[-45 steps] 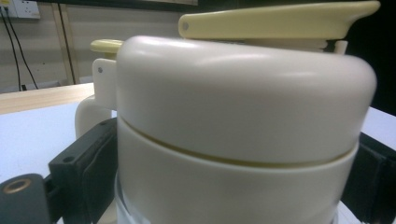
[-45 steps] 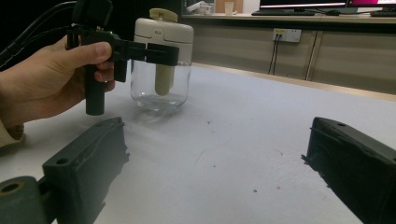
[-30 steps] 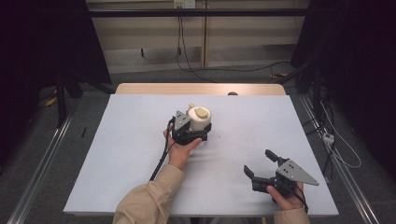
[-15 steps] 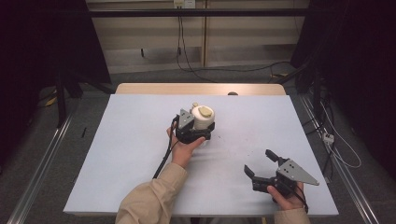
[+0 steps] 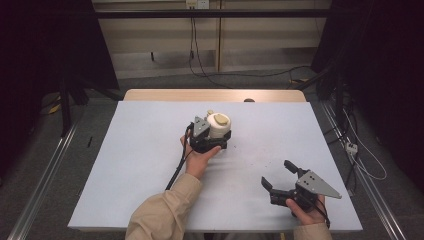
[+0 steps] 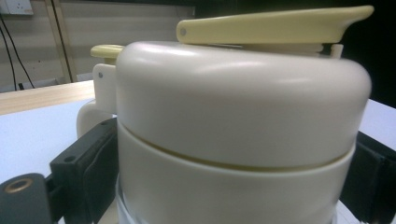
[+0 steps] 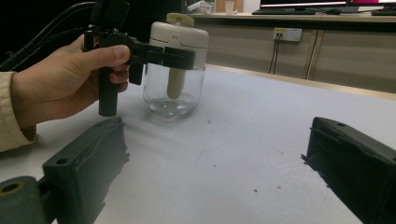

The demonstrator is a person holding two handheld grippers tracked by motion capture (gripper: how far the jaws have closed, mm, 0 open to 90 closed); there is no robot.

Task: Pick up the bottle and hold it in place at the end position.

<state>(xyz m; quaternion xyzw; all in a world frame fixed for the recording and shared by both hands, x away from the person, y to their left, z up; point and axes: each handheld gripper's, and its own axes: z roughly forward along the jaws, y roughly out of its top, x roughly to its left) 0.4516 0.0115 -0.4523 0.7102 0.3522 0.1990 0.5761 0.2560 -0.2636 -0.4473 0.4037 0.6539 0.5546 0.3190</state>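
Observation:
A jar [image 5: 219,125] with a cream lid, a yellowish flip handle and a clear glass body stands near the middle of the white table [image 5: 140,165]. My left gripper [image 5: 214,137] is shut on the jar's lid, one jaw on each side. In the left gripper view the cream lid [image 6: 233,116] sits between both black jaws. The right gripper view has the jar [image 7: 175,88] and the left gripper [image 7: 159,53] clamped on it, with its base at the table top. My right gripper [image 5: 276,173] stands open near the front right, nothing between its jaws [image 7: 215,172].
A wooden strip [image 5: 215,95] runs along the table's far edge. Metal rails [image 5: 45,170] flank the table on the floor, and cables [image 5: 200,60] trail behind it. White surface lies bare between the jar and the right gripper.
The left gripper and the jar have shifted a little to the right. The right gripper has stayed in place.

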